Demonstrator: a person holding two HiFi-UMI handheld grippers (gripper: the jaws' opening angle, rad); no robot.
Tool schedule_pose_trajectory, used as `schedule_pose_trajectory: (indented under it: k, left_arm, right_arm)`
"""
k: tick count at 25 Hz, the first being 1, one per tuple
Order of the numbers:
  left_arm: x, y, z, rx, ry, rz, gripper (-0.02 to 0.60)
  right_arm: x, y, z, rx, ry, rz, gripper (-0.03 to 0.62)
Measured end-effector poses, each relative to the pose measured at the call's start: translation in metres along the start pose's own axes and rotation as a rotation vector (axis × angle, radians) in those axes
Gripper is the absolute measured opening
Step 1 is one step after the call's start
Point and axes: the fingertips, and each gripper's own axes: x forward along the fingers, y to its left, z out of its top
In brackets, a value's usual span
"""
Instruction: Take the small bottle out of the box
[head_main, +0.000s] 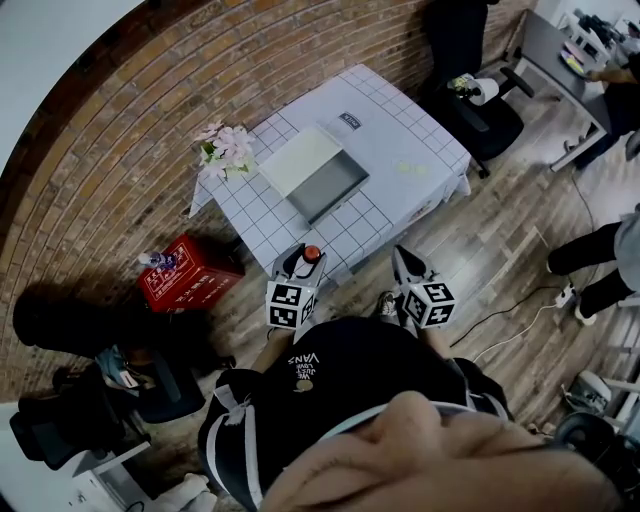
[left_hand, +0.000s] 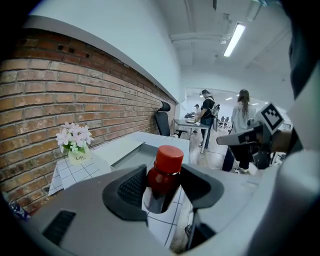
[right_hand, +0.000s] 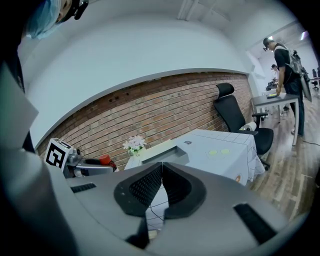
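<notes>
Sitting clamped in the left tongs (left_hand: 163, 176), the small bottle (left_hand: 167, 161); right tongs (right_hand: 161, 170) together.

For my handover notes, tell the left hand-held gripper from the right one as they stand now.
The left hand-held gripper is shut on the small bottle; the right hand-held gripper holds nothing. The left's jaws stand apart around it; the right's meet. Both point toward the checked table.

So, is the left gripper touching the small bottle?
Touching. In the left gripper view, the small bottle sits pinched between the pads of the left gripper.
</notes>
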Motion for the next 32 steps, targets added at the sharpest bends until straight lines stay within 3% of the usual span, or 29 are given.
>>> schedule_pose_trajectory:
  k: [14, 32]
  left_arm:
    - [-0.038, 0.005, -0.026, 0.003, 0.0, -0.026, 0.215]
    - [-0.058, 0.004, -0.038, 0.006, -0.006, -0.055, 0.215]
  right_arm:
    - [-0.008, 0.04, -0.023, -0.015, 0.012, -0.014, 0.002]
    - [-0.019, 0.059, -0.042, -0.057, 0.049, -0.057, 0.002]
